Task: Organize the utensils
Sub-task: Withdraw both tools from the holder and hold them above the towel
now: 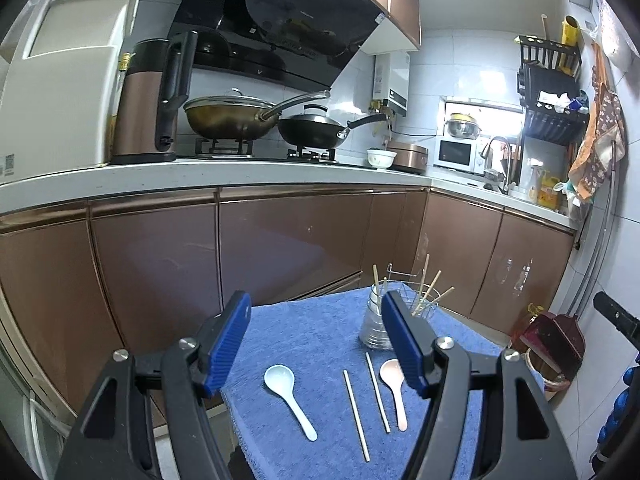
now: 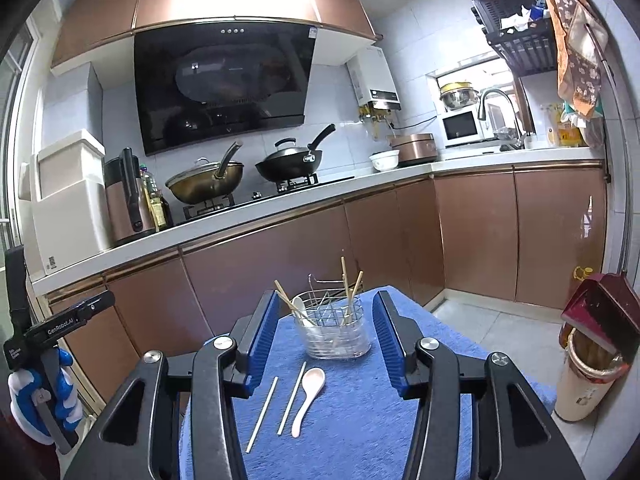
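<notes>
A small table with a blue towel (image 1: 320, 332) holds a clear utensil holder (image 1: 374, 330) with several chopsticks and a spoon in it; it also shows in the right wrist view (image 2: 334, 330). On the towel lie a light blue spoon (image 1: 288, 394), two chopsticks (image 1: 356, 414) (image 1: 377, 392) and a pink spoon (image 1: 396, 386). The right wrist view shows the two chopsticks (image 2: 262, 414) (image 2: 292, 398) and the pink spoon (image 2: 308, 394). My left gripper (image 1: 316, 342) is open and empty above the towel. My right gripper (image 2: 324, 340) is open and empty, in front of the holder.
Brown cabinets and a white counter with a stove, two woks (image 1: 228, 118) (image 1: 316, 130) and a kettle (image 1: 150, 100) run behind the table. A bin with a dustpan (image 2: 592, 356) stands on the floor to the right. The left gripper's body (image 2: 44, 332) shows at the right view's left edge.
</notes>
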Available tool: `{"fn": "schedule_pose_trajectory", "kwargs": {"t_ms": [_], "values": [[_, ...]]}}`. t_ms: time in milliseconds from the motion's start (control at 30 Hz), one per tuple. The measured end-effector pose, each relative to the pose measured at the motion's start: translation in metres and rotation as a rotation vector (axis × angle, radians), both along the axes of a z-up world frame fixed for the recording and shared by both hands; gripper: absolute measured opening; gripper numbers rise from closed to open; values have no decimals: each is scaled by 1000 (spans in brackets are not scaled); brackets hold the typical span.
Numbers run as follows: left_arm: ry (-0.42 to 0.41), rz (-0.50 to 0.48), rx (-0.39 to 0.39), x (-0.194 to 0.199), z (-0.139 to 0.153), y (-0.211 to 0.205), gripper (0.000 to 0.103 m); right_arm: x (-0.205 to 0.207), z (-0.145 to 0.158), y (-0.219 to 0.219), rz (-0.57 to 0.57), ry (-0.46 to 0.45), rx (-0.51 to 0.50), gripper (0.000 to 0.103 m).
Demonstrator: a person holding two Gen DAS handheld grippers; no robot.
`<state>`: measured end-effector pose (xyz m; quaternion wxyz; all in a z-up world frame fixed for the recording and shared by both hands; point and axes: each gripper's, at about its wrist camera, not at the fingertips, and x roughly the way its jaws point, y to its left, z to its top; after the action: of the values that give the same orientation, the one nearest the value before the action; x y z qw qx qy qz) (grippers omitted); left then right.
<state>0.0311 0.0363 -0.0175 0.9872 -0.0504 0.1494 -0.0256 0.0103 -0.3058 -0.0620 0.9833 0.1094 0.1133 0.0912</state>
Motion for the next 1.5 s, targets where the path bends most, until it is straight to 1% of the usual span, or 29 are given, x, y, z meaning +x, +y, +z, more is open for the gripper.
{"fn": "schedule_pose_trajectory", "kwargs": {"t_ms": [300,467,533,733,867,1067,1300,1500], "values": [[-11,16,-35,-18,-3,11,66,-8,-6,6,20,7,3,49],[23,-3,-64,-21,-7,15,66,-13,-4,9,30,3,-7,49],[28,-10,-63,-23,-8,16,66,-15,-4,8,33,1,-3,49],[-3,5,-73,-38,-9,21,66,-23,-5,12,37,4,-8,49],[-30,16,-58,-49,-12,21,66,-26,-5,12,37,1,-5,49],[-51,41,-13,-53,-14,13,66,-23,-7,12,41,6,1,49],[-43,42,72,-40,-16,-9,66,-16,-12,3,30,20,25,50],[-33,28,101,-21,-16,-24,66,-5,-18,-9,4,37,42,51]]}}
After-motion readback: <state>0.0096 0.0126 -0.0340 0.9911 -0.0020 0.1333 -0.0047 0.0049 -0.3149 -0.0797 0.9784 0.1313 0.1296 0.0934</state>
